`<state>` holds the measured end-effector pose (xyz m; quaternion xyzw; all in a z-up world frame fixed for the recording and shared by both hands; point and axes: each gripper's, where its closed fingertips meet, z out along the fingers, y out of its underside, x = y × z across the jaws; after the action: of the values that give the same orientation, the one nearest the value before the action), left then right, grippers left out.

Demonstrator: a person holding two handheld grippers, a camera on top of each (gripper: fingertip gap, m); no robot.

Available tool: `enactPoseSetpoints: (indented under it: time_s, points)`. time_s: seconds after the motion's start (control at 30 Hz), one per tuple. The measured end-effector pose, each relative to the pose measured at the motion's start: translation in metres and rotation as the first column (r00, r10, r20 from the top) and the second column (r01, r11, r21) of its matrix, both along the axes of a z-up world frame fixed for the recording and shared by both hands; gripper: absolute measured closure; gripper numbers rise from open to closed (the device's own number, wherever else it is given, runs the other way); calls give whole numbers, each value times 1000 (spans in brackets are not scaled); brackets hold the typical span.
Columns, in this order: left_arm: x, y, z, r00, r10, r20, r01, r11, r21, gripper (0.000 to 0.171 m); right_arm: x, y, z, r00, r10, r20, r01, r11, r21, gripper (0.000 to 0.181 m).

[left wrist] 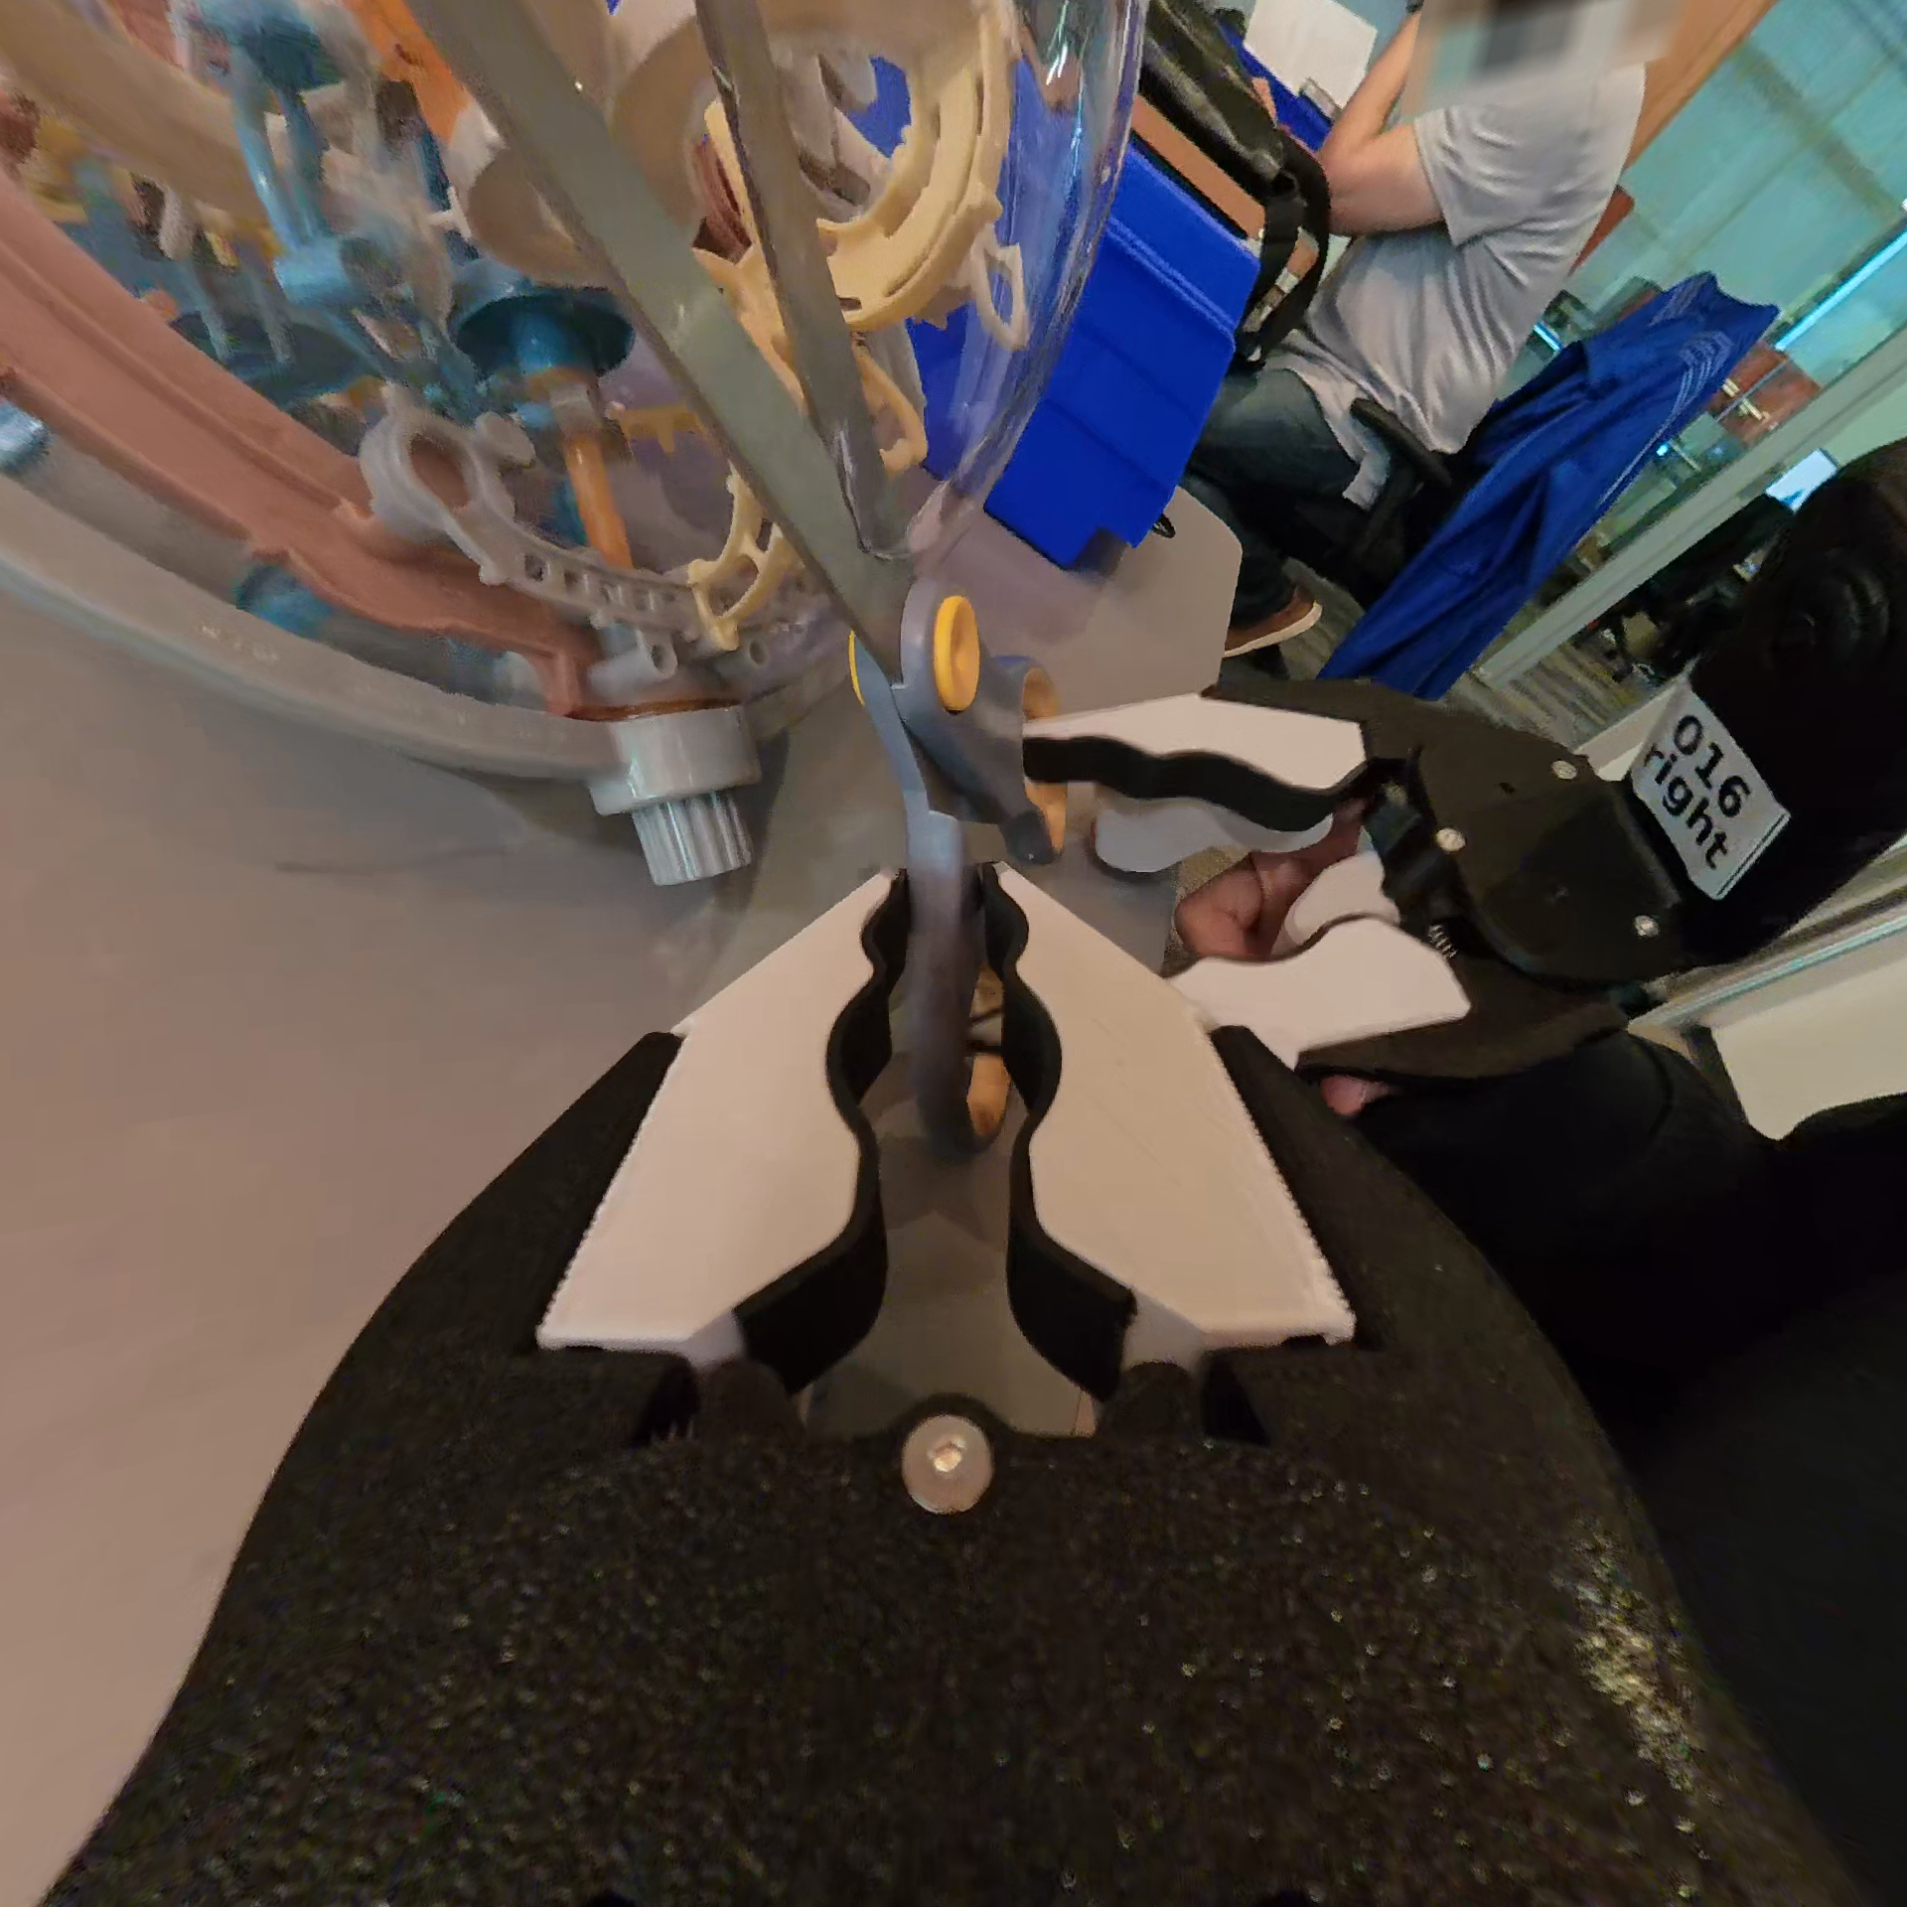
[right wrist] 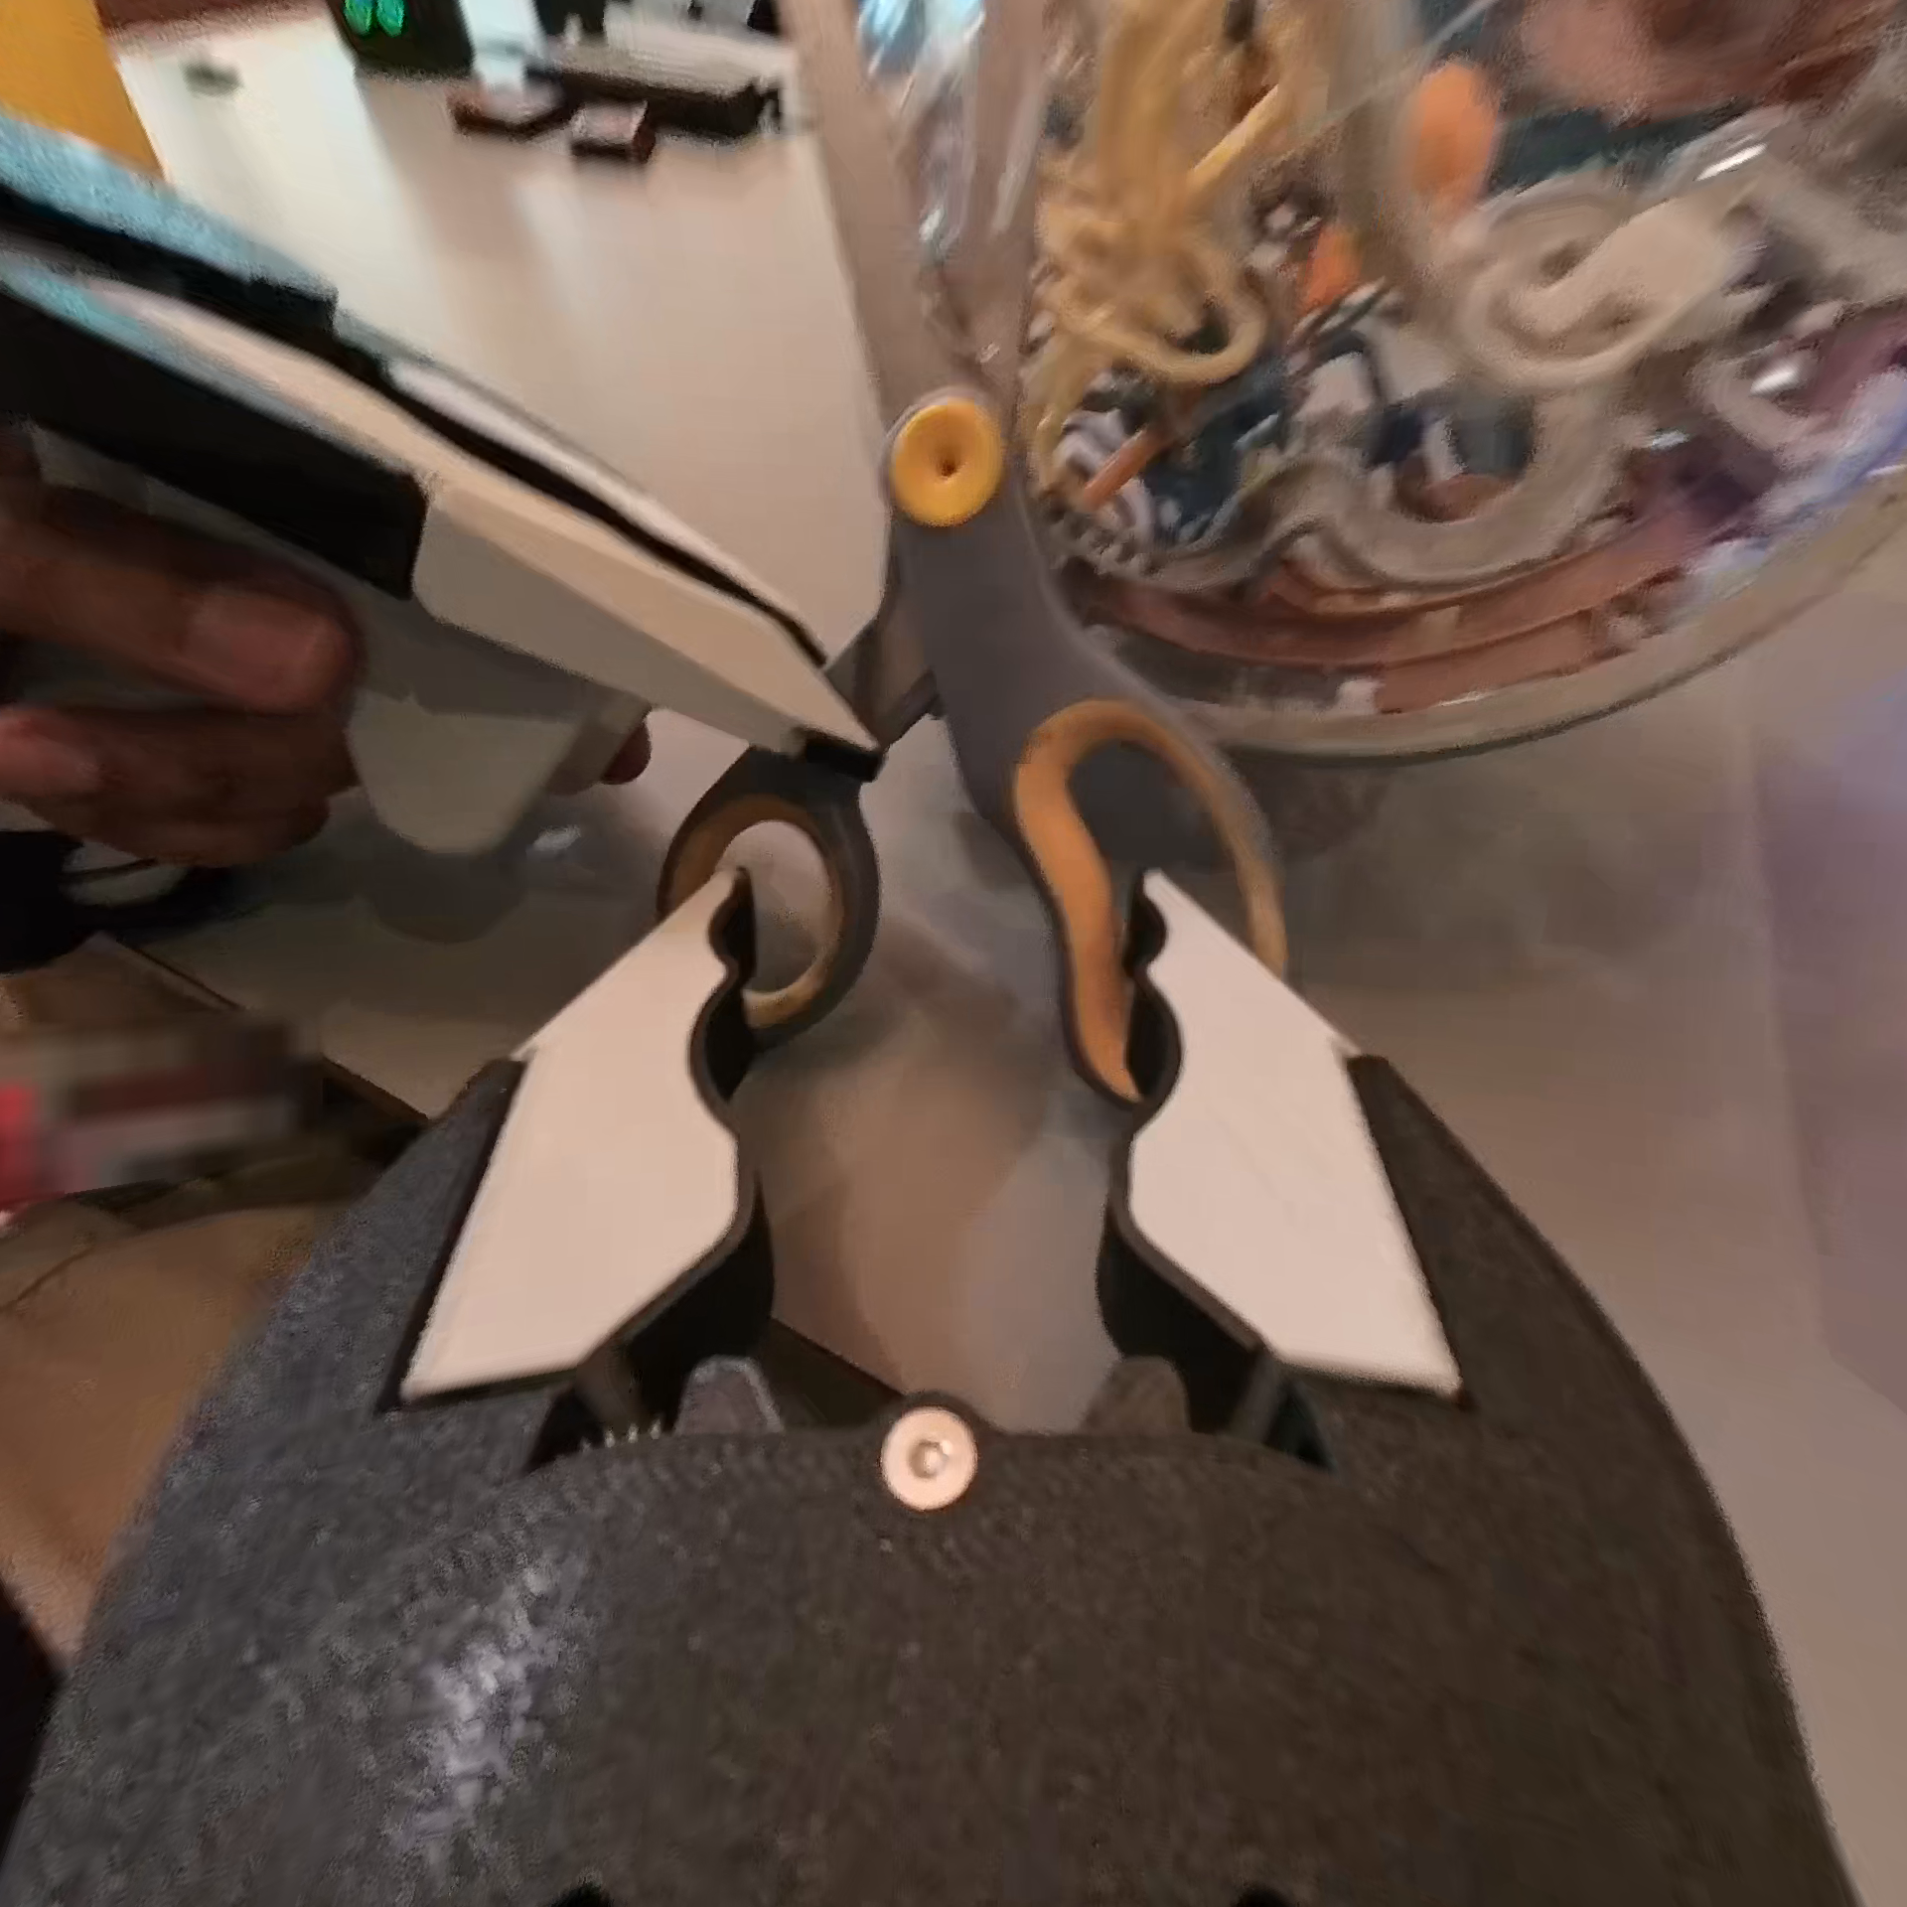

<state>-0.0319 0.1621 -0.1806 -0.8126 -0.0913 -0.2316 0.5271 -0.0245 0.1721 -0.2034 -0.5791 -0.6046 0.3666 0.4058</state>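
Scissors [left wrist: 934,722] with grey and yellow handles stand upright, blades open and pointing up past a clear ball [left wrist: 413,413] full of coloured plastic tracks. My left gripper [left wrist: 944,887] is shut on one grey handle, seen edge-on. In the right wrist view it [right wrist: 836,733] clamps the top of the small loop. My right gripper [right wrist: 941,898] is open, with one fingertip [right wrist: 738,898] inside the small loop and the other [right wrist: 1151,908] inside the large loop of the scissors [right wrist: 970,640]. It comes in from the right in the left wrist view [left wrist: 1073,800]. The ball [right wrist: 1445,464] sits just behind the scissors.
The ball rests on a grey table [left wrist: 258,1032]. Blue bins [left wrist: 1125,341] stand behind it. A seated person [left wrist: 1445,258] and a blue cloth over a chair [left wrist: 1548,495] are at the back right. Dark items [right wrist: 619,103] lie on a far white table. Less than 4 cm separates the two grippers' tips.
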Motion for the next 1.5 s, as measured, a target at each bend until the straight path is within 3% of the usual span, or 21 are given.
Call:
enactPoseSetpoints:
  time_s: [0.17, 0.23, 0.83, 1.5]
  points:
    - [1, 2, 1, 999, 8, -45, -7, 1000, 7, 161, -6, 1, -8, 996, -21, 84, 10, 991, 130, 109]
    - [3, 3, 0, 998, 0, -68, 0, 1000, 0, 161, -7, 6, -7, 996, -33, 80, 22, 989, 144, 123]
    - [3, 8, 1, 991, 48, -125, -46, 999, 13, 161, -11, 8, -7, 997, -14, 74, 3, 990, 144, 131]
    - [-1, 11, 1, 992, 79, -101, -78, 997, 19, 162, -17, 8, -5, 998, -5, 60, -9, 973, 229, 141]
